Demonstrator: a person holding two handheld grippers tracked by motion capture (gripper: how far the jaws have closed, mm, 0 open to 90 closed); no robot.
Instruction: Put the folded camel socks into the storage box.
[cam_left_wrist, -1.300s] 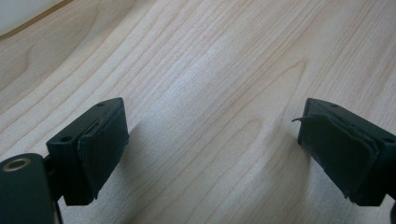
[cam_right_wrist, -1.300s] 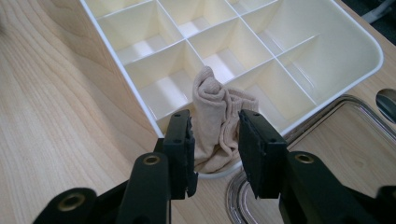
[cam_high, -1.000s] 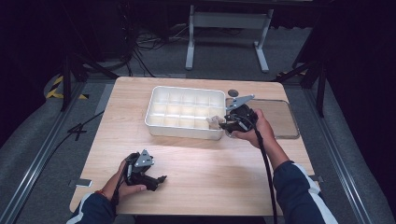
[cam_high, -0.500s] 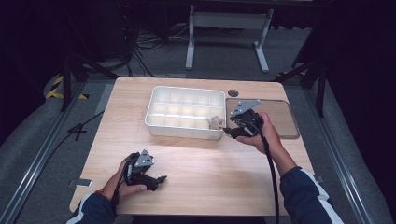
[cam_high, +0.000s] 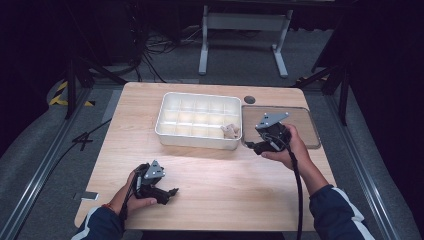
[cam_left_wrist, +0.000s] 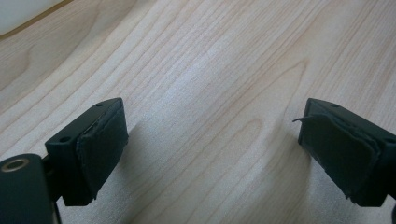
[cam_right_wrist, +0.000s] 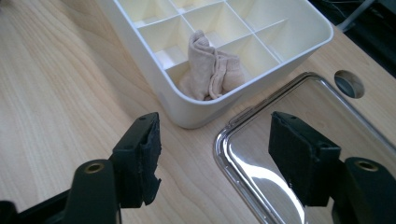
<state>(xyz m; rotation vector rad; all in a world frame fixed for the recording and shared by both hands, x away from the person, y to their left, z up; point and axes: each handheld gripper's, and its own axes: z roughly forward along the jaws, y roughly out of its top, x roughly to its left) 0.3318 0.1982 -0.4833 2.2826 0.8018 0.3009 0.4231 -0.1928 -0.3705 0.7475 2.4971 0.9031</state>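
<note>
No brand, label or readable writing shows on anything on the table (cam_high: 200, 175).

The white divided tray (cam_high: 170, 131) stands toward the far middle of the table, its inside split by thin walls into rows of small square compartments. Only one compartment holds anything: the near corner compartment at the tray's right end, where a small beige rolled cloth (cam_right_wrist: 212, 70) sits bunched up, leaning against the tray's near wall. The other compartments seen in the right gripper view and the high view look bare.

Just beside the tray's right end lies a clear flat lid (cam_high: 305, 127) with a shiny rim, resting flat on the table with the wood showing through it. A small round hole in the tabletop (cam_high: 249, 100) sits just beyond the tray's far right corner.

The right gripper (cam_right_wrist: 215, 158) hangs just off the tray's near right corner, over the edge of the lid. Its jaws have just been opening and stand wide apart with nothing between them; the cloth lies clear of them inside the tray.

The left gripper (cam_left_wrist: 212, 154) rests well away from the tray, near the table's near left edge, jaws apart over bare wood.
</note>
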